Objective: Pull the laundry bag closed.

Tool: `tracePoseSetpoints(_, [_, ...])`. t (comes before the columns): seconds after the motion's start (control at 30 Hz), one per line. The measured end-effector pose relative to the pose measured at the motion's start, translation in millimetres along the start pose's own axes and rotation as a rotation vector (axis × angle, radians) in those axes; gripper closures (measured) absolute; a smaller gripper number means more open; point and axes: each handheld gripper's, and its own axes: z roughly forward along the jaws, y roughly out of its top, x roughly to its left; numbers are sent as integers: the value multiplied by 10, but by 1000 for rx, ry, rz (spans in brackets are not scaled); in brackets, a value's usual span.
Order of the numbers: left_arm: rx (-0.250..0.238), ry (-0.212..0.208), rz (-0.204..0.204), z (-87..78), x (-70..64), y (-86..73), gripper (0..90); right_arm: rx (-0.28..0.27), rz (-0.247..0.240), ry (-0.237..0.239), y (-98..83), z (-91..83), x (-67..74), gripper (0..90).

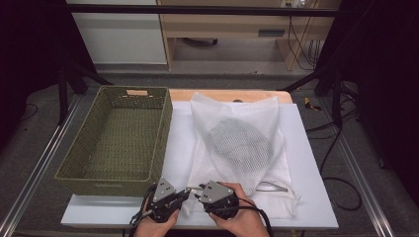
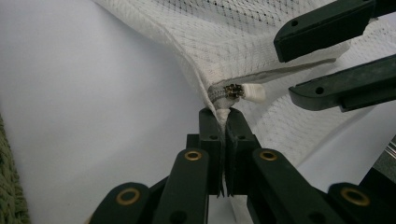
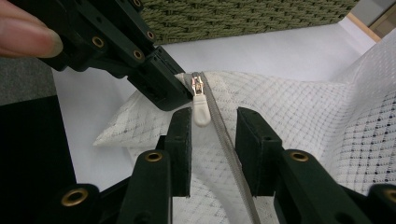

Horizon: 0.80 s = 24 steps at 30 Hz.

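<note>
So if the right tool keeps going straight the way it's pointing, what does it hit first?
Most likely the white zipper pull of the mesh laundry bag, which lies just ahead between the right tool's open jaws. Right behind it sits the left tool, pinching the bag's corner. Depth is hard to judge.

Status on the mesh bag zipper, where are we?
Done: left gripper is shut on the mesh bag corner beside the zipper end, pinning it. In hand: right gripper stands open around the zipper pull, not yet pinching. Left: grip the pull and run the zipper, which looks closed here.
</note>
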Motion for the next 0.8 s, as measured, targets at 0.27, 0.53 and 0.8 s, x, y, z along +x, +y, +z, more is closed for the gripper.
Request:
tracePoseSetpoints(0.27, [0, 6, 7, -12, -2, 6, 881, 13, -4, 17, -5, 68, 8, 712])
tracePoseSetpoints(0.53, [3, 7, 10, -21, -7, 13, 882, 17, -19, 27, 11, 132, 22, 740])
tracePoseSetpoints(0.8, [1, 8, 10, -28, -6, 16, 883, 26, -43, 28, 30, 189, 27, 780])
